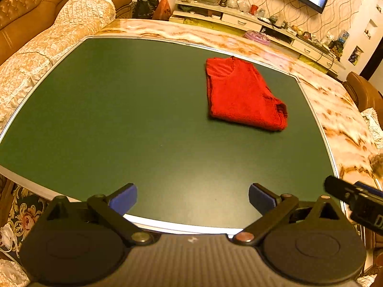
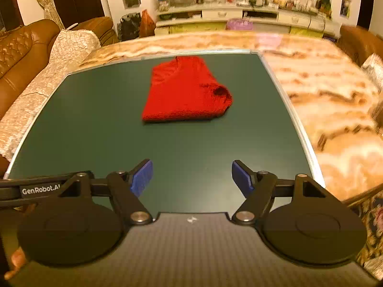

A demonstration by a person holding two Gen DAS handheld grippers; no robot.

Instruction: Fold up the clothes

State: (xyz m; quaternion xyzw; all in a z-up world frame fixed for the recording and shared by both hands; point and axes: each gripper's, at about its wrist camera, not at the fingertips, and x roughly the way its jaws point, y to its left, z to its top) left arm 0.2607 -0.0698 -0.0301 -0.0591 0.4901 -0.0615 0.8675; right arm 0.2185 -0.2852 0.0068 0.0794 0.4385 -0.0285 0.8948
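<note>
while both tongs (image 1: 192, 197) (image 2: 192, 174) gape empty, folded red shirt (image 1: 241, 93) (image 2: 185, 91) well beyond

Warm amber indoor light, fairly dim; fisheye bends the edges, and the glossy orange-veined marble tabletop (image 2: 323, 95) smears with blur.

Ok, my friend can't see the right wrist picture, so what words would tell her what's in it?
A red folded shirt lies on a dark green table mat, toward its far edge. The right gripper is near the camera with its blue-padded fingers wide apart, holding nothing. Behind are a marble tabletop and a brown sofa.
</note>
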